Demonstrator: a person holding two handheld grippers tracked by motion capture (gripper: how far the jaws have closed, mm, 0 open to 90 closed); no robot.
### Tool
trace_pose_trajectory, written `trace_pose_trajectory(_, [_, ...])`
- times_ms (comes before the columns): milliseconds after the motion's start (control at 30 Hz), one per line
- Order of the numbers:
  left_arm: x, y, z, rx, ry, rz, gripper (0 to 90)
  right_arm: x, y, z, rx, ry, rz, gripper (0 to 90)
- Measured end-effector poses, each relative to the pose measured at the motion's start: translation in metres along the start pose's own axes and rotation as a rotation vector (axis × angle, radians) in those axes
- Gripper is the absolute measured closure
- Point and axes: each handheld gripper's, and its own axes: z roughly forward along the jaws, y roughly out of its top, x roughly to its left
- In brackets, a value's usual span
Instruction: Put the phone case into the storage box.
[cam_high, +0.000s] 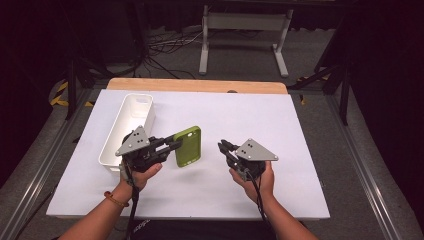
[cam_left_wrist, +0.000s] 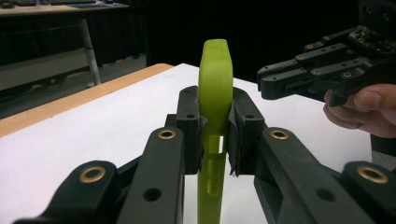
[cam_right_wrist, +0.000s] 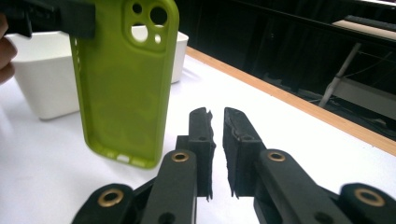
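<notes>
My left gripper (cam_high: 172, 145) pinches a lime-green case (cam_high: 188, 146) at its 9 o'clock edge; right gripper (cam_high: 223, 146) nearly shut, empty

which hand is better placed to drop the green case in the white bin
Left. The left gripper already clamps the case and sits right beside the bin. The right gripper is nearly closed on nothing, farther from the bin, on the case's other side.
</notes>
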Motion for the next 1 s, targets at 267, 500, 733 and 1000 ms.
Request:
trace_pose_trajectory(267, [0.001,0.002,-0.005,-0.006,0.002,0.027,77.4,-0.005,-0.008,-0.01,0.006,0.019,-0.025,77.7])
trace_pose_trajectory(500, [0.0,0.004,-0.009,-0.018,0.012,0.05,77.4,-0.004,-0.016,-0.02,0.022,0.074,-0.106,65.8])
trace_pose_trajectory(733, [0.002,0.006,-0.014,-0.019,0.009,0.06,77.4,-0.007,-0.025,-0.027,0.049,0.08,-0.107,55.4])
trace_pose_trajectory(1000, [0.006,0.009,-0.021,-0.03,0.018,0.069,77.4,-0.008,-0.034,-0.033,0.047,0.087,-0.132,44.4])
